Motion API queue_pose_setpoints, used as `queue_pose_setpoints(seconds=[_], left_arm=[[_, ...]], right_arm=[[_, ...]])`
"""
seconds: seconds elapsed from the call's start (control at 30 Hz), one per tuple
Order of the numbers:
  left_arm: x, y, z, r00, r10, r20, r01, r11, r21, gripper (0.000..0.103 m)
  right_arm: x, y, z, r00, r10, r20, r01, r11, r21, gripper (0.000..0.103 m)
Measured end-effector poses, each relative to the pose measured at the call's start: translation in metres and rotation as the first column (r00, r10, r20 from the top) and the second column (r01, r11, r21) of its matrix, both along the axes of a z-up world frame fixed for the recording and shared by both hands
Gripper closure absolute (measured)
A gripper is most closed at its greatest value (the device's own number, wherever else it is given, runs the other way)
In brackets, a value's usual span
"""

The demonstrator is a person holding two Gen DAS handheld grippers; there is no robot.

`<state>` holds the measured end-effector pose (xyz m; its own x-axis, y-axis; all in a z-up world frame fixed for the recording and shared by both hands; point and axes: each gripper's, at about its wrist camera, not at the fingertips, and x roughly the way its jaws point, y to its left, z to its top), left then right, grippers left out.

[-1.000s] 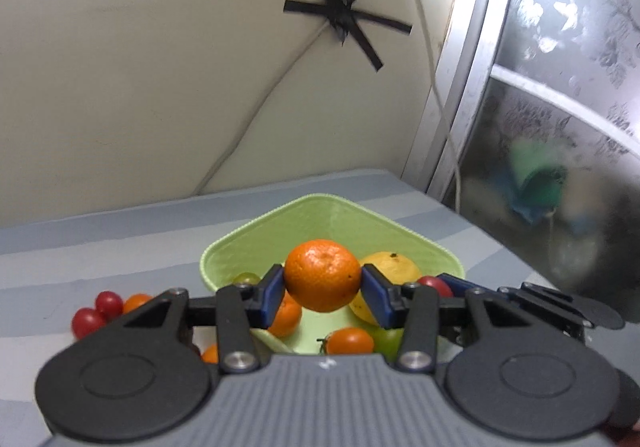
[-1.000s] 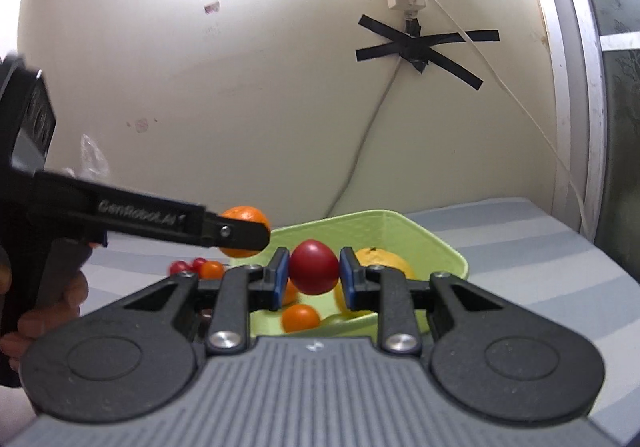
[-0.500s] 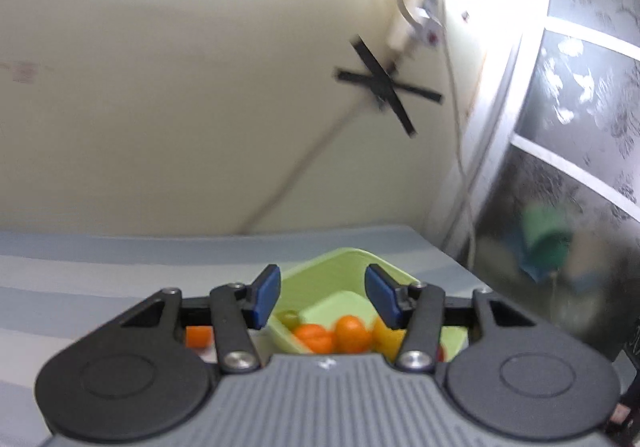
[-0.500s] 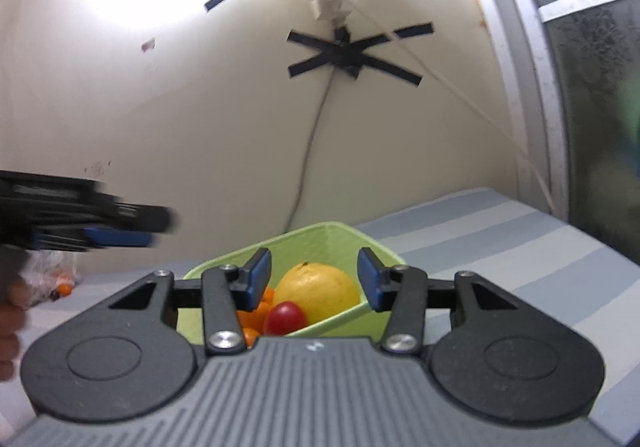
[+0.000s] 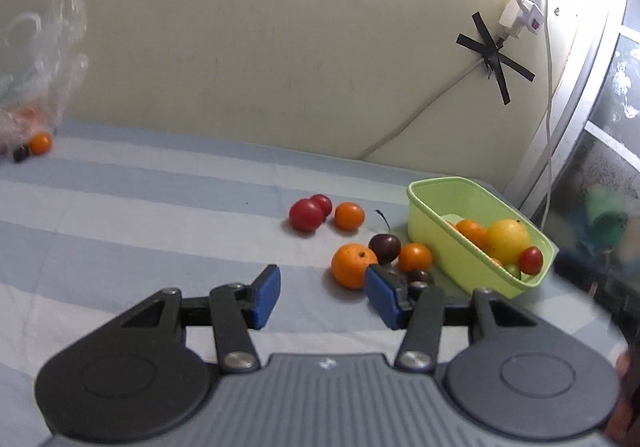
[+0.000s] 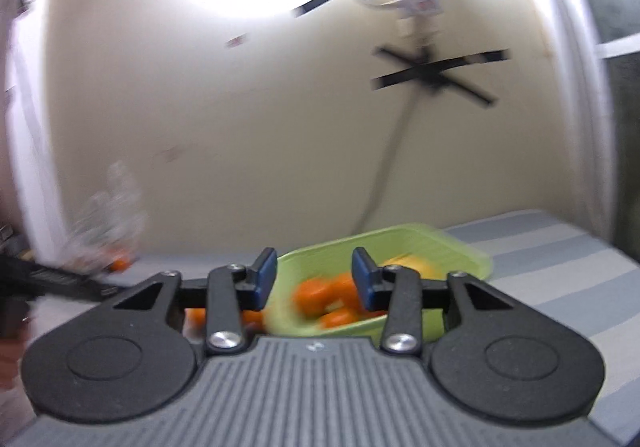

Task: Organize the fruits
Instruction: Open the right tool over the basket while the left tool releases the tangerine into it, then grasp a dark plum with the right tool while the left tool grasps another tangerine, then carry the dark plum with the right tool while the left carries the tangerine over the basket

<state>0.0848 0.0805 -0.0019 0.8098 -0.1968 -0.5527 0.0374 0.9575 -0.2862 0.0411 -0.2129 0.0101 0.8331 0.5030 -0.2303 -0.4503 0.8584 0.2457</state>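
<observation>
My left gripper (image 5: 324, 297) is open and empty above the striped cloth. Just past its right pad lie an orange (image 5: 354, 265), a dark cherry (image 5: 385, 248) and a smaller orange (image 5: 415, 257). Two red tomatoes (image 5: 306, 215) and another orange (image 5: 349, 216) sit farther back. The green bin (image 5: 452, 251) on the right holds a lemon (image 5: 507, 241), a red tomato (image 5: 531, 260) and oranges. In the blurred right wrist view, my right gripper (image 6: 314, 283) has its jaws closing on nothing, in front of the green bin (image 6: 460, 247).
A clear plastic bag (image 5: 44, 59) stands at the far left against the wall, with a small orange (image 5: 40, 143) beside it. A cable and black tape cross (image 5: 496, 55) are on the wall. A glass door frame borders the right side.
The left gripper let go of its orange over the bin and swung left over the loose fruit. The right gripper released the red tomato into the bin, then its jaws narrowed again.
</observation>
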Motion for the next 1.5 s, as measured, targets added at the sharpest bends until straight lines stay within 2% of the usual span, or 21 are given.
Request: queue_pose_setpoints(seconds=[0.1,0.17,0.23,0.37,0.5,0.57,0.63,0.67,0.7,0.83,1.07,1.3,1.5], left_arm=[[0.016,0.003,-0.005,1.0,-0.03,-0.006,0.03,0.998,-0.059,0.054],[0.025,0.003,-0.01,0.998,-0.053,-0.02,0.051,0.995,-0.088,0.044],[0.039,-0.003,-0.014,0.997,-0.076,-0.035,0.072,0.992,-0.099,0.043],[0.058,-0.012,-0.022,0.992,-0.11,-0.059,0.105,0.991,-0.083,0.043],[0.07,-0.012,-0.03,0.991,-0.102,-0.081,0.095,0.992,-0.078,0.043],[0.071,-0.012,-0.035,0.992,-0.1,-0.079,0.094,0.992,-0.082,0.049],[0.068,-0.016,-0.036,0.993,-0.096,-0.065,0.094,0.995,-0.041,0.056],[0.066,-0.018,-0.036,0.992,-0.111,-0.061,0.109,0.993,-0.041,0.066],[0.064,-0.018,-0.037,0.99,-0.129,-0.063,0.125,0.99,-0.063,0.067],[0.05,-0.026,-0.032,0.99,-0.128,-0.06,0.128,0.992,-0.014,0.067],[0.0,-0.038,-0.023,0.982,-0.182,-0.04,0.18,0.982,-0.048,0.067],[-0.035,-0.068,-0.025,0.968,-0.246,-0.045,0.243,0.968,-0.063,0.067],[-0.04,-0.096,-0.03,0.964,-0.26,-0.05,0.26,0.966,0.003,0.067]], right_arm=[[-0.006,0.033,-0.001,0.993,0.112,-0.034,-0.115,0.988,-0.102,0.066],[-0.005,0.062,-0.005,0.987,0.157,-0.045,-0.163,0.964,-0.208,0.066],[0.001,0.084,-0.01,0.981,0.188,-0.054,-0.196,0.94,-0.279,0.066],[0.025,0.115,-0.021,0.97,0.214,-0.112,-0.24,0.909,-0.341,0.066],[0.039,0.139,-0.028,0.965,0.229,-0.124,-0.26,0.878,-0.403,0.066],[0.043,0.145,-0.031,0.964,0.227,-0.137,-0.264,0.864,-0.429,0.066],[0.051,0.15,-0.034,0.965,0.207,-0.162,-0.26,0.852,-0.454,0.067],[0.056,0.152,-0.036,0.961,0.209,-0.18,-0.27,0.849,-0.454,0.068],[0.057,0.152,-0.035,0.96,0.211,-0.184,-0.273,0.85,-0.45,0.073],[0.045,0.146,-0.035,0.963,0.218,-0.16,-0.268,0.848,-0.458,0.074],[0.001,0.109,-0.032,0.961,0.23,-0.155,-0.273,0.876,-0.396,0.074],[-0.019,0.052,-0.033,0.979,0.098,-0.178,-0.153,0.932,-0.329,0.074],[-0.026,0.017,-0.036,0.981,0.012,-0.192,-0.073,0.947,-0.314,0.074]])
